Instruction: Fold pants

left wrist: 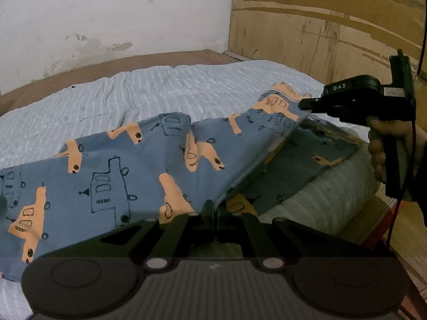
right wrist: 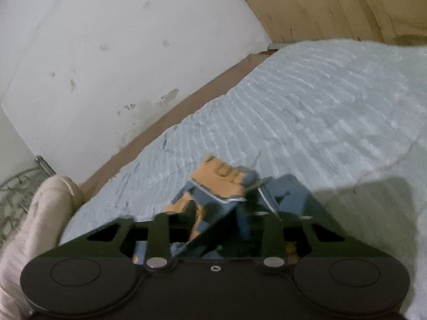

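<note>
Both grippers' fingers pinch the pants [left wrist: 120,170]; only the left view shows the right gripper [left wrist: 304,104].

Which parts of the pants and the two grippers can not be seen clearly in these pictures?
- Left wrist view: the pants run off the left edge; the left gripper body covers their near edge.
- Right wrist view: motion blur smears the cloth at the right gripper, so the pinch is unclear.
- Underside of the lifted flap: in shadow.
</note>
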The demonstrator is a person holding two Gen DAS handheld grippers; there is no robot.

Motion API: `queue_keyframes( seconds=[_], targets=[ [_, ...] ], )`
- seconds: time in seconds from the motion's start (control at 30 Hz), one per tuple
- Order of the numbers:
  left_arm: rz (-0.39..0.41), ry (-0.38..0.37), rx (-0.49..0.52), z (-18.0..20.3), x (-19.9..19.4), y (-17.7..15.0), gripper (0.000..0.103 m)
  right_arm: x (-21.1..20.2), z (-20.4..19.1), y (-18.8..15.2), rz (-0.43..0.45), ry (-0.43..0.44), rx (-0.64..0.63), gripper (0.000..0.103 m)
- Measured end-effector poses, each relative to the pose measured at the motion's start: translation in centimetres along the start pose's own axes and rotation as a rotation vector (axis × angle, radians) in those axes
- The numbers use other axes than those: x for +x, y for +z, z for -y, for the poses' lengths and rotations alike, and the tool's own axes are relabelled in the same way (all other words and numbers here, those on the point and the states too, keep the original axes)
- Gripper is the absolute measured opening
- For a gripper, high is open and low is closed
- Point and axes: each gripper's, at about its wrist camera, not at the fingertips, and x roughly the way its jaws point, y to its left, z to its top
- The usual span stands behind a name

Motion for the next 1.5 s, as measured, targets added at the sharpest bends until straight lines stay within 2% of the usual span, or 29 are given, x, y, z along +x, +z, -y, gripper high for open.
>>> queue_keyframes(
  seconds=[0.07, 0.17, 0.23, 0.3, 0.43, 0.5, 0.6, 0.7, 0.77, 0.8, 0.83, 0.93, 1.07, 1.1, 1.13, 1.17, 1.2, 1.33, 1.43, 1.5],
  targets=[
    [0.018, -0.003, -0.002, 0.0, -0.4, 0.2, 0.000, -0.6, -0.6, 0.5, 0.022, 0.006, -0.039, 0.004],
    [0.037, -0.011, 0.016, 0.4, -0.8, 0.4, 0.000, -3.2, -1.9, 0.6, 0.113, -0.002, -0.122, 0.001],
    [0.035, -0.014, 0.033, 0.8, -0.7, 0.5, 0.000, -5.8, -2.2, -0.1, 0.177, -0.037, -0.160, 0.001],
    [0.022, -0.011, 0.056, 1.1, -0.4, 0.3, 0.000, -7.8, -1.6, -1.6, 0.203, -0.094, -0.177, 0.002],
    [-0.006, 0.005, 0.080, 1.5, 0.2, -0.2, 0.001, -8.5, 1.1, -4.8, 0.122, -0.174, -0.137, 0.002],
    [-0.007, 0.005, 0.077, 1.4, 0.2, -0.2, 0.001, -8.2, 2.3, -5.9, 0.082, -0.181, -0.104, 0.003],
    [-0.011, 0.003, 0.077, 1.4, 0.2, -0.2, 0.001, -8.3, 2.5, -6.3, 0.083, -0.175, -0.113, 0.005],
    [-0.013, 0.003, 0.079, 1.4, 0.3, -0.3, 0.001, -8.6, 2.2, -5.7, 0.096, -0.167, -0.146, 0.018],
    [-0.015, 0.002, 0.077, 1.3, 0.3, -0.3, 0.001, -8.9, 1.8, -5.1, 0.119, -0.219, -0.202, 0.040],
    [-0.015, 0.002, 0.075, 1.3, 0.4, -0.3, 0.001, -8.9, 1.6, -4.3, 0.128, -0.233, -0.224, 0.055],
    [-0.014, 0.001, 0.072, 1.3, 0.4, -0.3, 0.001, -8.9, 1.8, -3.6, 0.136, -0.241, -0.232, 0.058],
    [-0.015, 0.001, 0.068, 1.3, 0.5, -0.4, 0.002, -8.0, 2.3, -1.8, 0.119, -0.234, -0.232, 0.058],
    [-0.015, -0.001, 0.063, 1.2, 0.5, -0.4, 0.002, -4.5, 2.9, -0.6, -0.002, -0.175, -0.234, 0.054],
    [-0.014, -0.001, 0.061, 1.2, 0.4, -0.4, 0.003, -3.5, 2.9, -0.6, -0.035, -0.175, -0.252, 0.046],
    [-0.011, -0.001, 0.060, 1.2, 0.4, -0.3, 0.003, -2.8, 2.7, -0.7, -0.057, -0.183, -0.279, 0.032],
    [-0.006, 0.000, 0.060, 1.2, 0.3, -0.3, 0.002, -2.4, 2.4, -0.9, -0.063, -0.190, -0.309, 0.029],
    [0.002, 0.000, 0.060, 1.3, 0.2, -0.3, 0.003, -2.4, 2.0, -1.0, -0.061, -0.183, -0.335, 0.014],
    [0.006, -0.003, 0.072, 1.4, 0.3, -0.2, 0.003, -3.7, 0.7, -0.8, 0.019, -0.231, -0.416, 0.012],
    [-0.009, -0.001, 0.081, 1.5, 0.6, -0.3, 0.005, -3.3, 1.3, -0.7, -0.001, -0.237, -0.392, 0.012],
    [-0.004, -0.005, 0.082, 1.4, 0.5, -0.3, 0.011, -2.4, 1.8, -1.2, -0.022, -0.262, -0.404, 0.011]
  ],
)
